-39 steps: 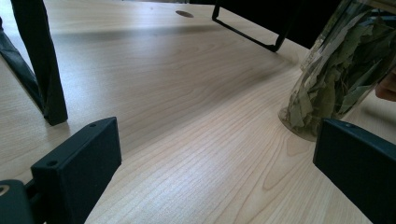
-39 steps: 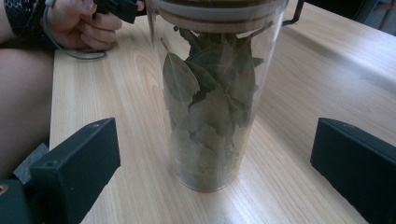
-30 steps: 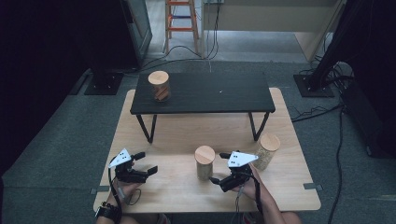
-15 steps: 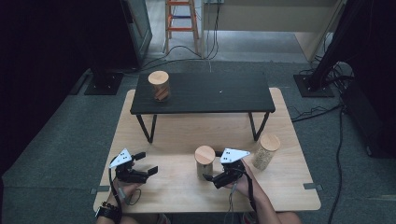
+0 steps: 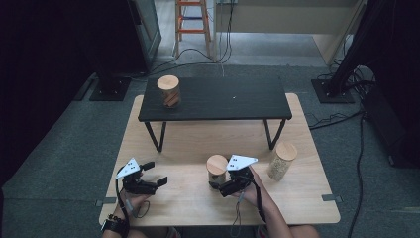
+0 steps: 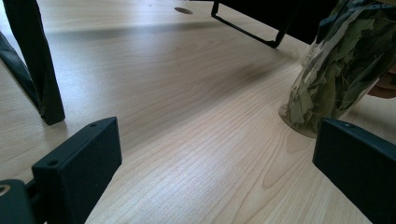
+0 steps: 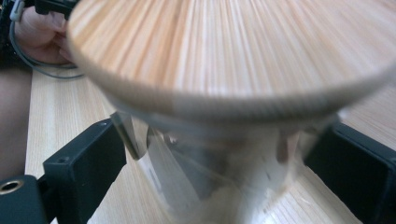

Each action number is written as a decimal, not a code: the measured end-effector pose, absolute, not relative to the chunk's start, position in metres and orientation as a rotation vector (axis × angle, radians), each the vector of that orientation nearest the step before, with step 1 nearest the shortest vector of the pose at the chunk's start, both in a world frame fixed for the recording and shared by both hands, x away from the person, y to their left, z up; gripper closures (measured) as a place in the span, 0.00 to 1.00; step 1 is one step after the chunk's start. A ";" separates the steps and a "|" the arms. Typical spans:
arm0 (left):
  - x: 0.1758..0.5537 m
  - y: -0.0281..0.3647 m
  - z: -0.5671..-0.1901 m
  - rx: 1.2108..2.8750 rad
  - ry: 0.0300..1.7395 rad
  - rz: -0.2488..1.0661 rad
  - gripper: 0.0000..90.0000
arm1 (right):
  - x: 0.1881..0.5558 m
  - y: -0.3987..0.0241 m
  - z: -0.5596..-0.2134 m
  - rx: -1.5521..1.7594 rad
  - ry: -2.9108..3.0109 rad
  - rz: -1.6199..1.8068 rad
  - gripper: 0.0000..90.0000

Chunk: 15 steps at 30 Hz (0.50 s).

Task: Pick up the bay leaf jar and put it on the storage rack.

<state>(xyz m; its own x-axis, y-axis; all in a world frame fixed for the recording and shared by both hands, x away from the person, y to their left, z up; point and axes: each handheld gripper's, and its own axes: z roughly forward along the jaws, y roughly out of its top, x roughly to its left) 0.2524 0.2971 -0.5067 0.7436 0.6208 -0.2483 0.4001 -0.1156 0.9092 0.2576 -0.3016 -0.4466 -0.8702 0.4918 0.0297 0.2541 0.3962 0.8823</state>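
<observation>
A glass jar of green leaves with a wooden lid stands near the front of the light wooden table. In the right gripper view this jar sits between the two jaws, with a black pad close beside the glass on each side. The jaws of my right gripper have just been closing, and I see no firm press on the glass. My left gripper rests open at the front left with nothing between its jaws. In its own view the leaf jar stands ahead to the right.
A jar of pale grains with a wooden lid stands right of the right hand. A low black table spans the back of the wooden one and carries a third jar at its left end. Its black legs stand near the left gripper.
The right gripper has slid left from beside the leaf jar until its jaws stand around it. The left gripper and all three jars have stayed put.
</observation>
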 end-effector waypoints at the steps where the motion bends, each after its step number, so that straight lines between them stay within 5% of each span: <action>1: 0.253 0.297 -0.507 1.740 0.809 0.227 0.01 | 0.258 -0.300 -0.446 0.659 2.418 1.463 0.06; 15: 0.253 0.297 -0.506 1.743 0.809 0.225 0.02 | 0.262 -0.294 -0.446 0.690 2.404 1.470 0.17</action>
<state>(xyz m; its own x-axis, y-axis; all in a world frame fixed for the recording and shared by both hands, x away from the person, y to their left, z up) 0.2533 0.2971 -0.5064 0.7447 0.6192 -0.2490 0.4022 -0.1187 0.9078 0.2620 -0.2943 -0.4459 -0.8596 0.5094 0.0401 0.2679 0.3824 0.8843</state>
